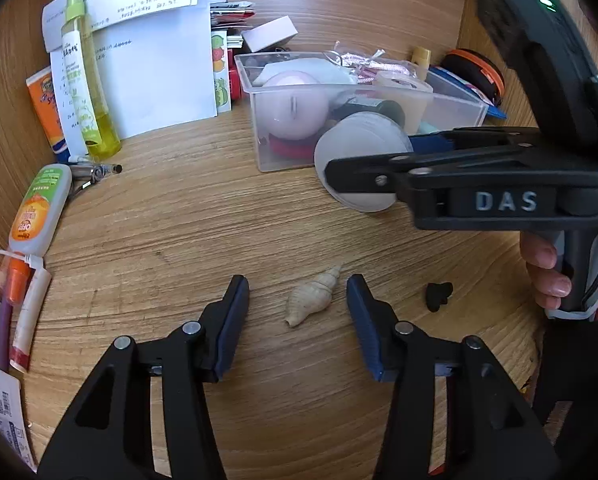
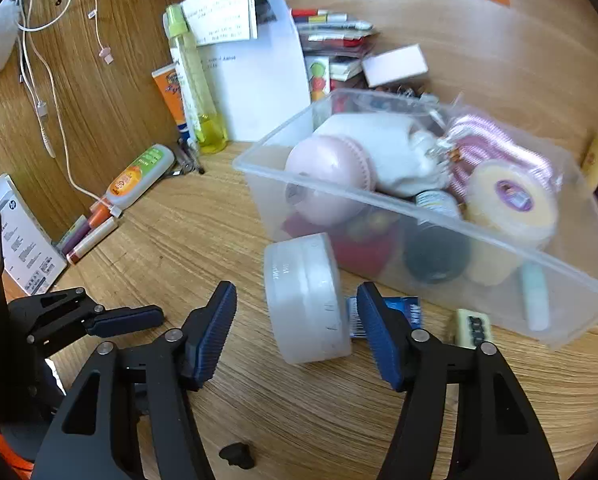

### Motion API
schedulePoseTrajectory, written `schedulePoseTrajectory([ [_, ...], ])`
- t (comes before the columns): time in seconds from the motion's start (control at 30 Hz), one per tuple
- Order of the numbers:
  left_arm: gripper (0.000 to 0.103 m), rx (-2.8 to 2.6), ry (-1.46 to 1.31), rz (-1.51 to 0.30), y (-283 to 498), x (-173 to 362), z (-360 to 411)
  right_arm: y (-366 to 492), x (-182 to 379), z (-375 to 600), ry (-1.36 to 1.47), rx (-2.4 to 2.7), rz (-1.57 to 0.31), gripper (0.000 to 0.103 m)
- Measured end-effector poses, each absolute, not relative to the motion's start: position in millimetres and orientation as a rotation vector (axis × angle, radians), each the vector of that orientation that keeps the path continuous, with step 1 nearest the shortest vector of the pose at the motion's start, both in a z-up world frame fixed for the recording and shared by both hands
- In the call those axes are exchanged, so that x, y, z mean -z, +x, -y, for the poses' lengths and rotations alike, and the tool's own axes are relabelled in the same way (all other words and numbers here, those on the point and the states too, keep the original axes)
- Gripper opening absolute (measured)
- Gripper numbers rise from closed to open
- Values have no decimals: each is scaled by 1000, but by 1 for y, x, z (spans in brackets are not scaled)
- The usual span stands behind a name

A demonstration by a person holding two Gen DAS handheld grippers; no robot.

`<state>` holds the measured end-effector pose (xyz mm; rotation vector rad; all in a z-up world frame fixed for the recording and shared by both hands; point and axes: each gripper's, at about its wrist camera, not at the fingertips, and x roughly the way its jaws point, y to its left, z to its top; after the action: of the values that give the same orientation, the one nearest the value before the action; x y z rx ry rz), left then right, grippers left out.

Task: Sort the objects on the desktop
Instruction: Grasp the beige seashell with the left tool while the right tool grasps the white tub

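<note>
On the wooden desk [image 1: 171,240], the left gripper [image 1: 298,294] stands partly open with one pale spiral shell [image 1: 311,298] lying between its two blue pads, neither pad touching it. The right gripper [image 2: 297,312] is likewise partly open around one white round container [image 2: 305,300] standing on edge against the clear plastic bin [image 2: 419,216]; contact between pads and container cannot be determined. One small black object [image 1: 439,296] lies to the right of the shell. One yellow spray bottle [image 1: 85,76] stands at the back left
</note>
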<state>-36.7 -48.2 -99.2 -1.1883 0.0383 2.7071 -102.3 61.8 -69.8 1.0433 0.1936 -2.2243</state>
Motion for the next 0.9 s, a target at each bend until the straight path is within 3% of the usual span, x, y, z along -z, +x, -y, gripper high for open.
schedulePoseTrajectory([
  [0.1,44,-2707,-1188,-53,-38,99,47,-109,74,-62,1078,2189,-139,57],
  [0.23,27,-2744,-1201,-95,-41,99,44,-116,77,-63,1092,2172,-110,45],
  [0.33,23,-2755,-1195,-129,-41,99,40,-119,79,-65,1101,2163,-90,35],
  [0.43,17,-2761,-1187,-158,-38,99,37,-120,79,-68,1098,2164,-73,32],
  [0.73,17,-2834,-1174,-147,-30,99,41,-119,72,-76,1060,2187,-38,27],
  [0.9,17,-2840,-1165,-55,-28,98,46,-118,65,-88,1050,2158,35,27],
])
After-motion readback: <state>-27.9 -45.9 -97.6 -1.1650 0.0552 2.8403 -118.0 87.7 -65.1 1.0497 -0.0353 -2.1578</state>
